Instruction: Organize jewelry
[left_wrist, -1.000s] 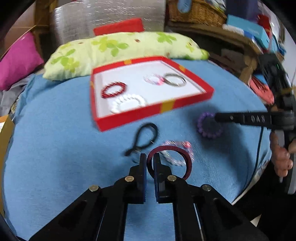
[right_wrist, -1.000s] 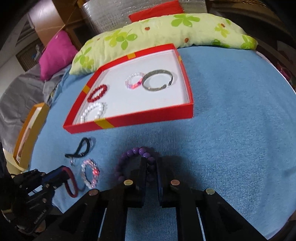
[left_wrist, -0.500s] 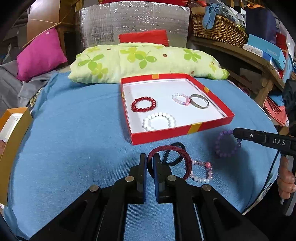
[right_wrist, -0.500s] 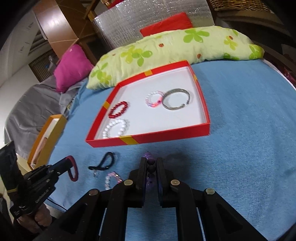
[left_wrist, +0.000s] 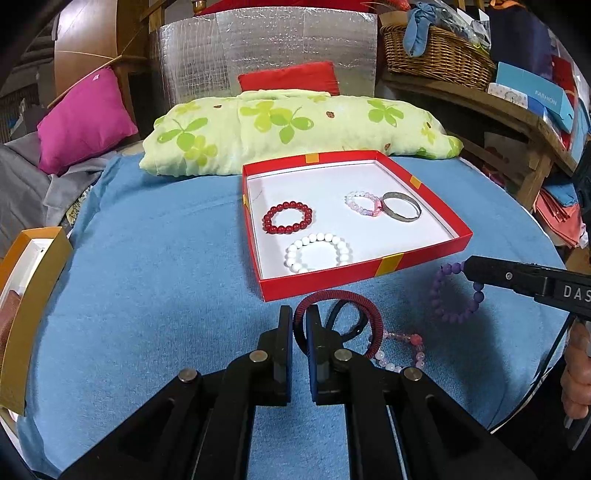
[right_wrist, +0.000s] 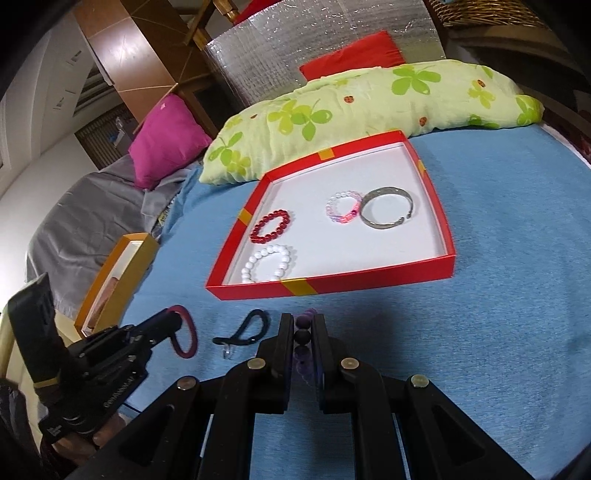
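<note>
A red tray on the blue cloth holds a red bead bracelet, a white bead bracelet, a pink bead bracelet and a silver bangle. My left gripper is shut on a dark red cord bracelet, held just above the cloth in front of the tray. My right gripper is shut on a purple bead bracelet, which hangs from its tips. On the cloth lie a black cord bracelet and a pink-and-clear bead bracelet.
A green clover-print pillow lies behind the tray, with a magenta cushion to the left. An orange box sits at the cloth's left edge. A wicker basket and boxes fill shelves at the right. A hand grips the right tool.
Both grippers have lifted with their bracelets, so the views now look further over the tray. The purple bracelet left the cloth and hangs in the right gripper.
</note>
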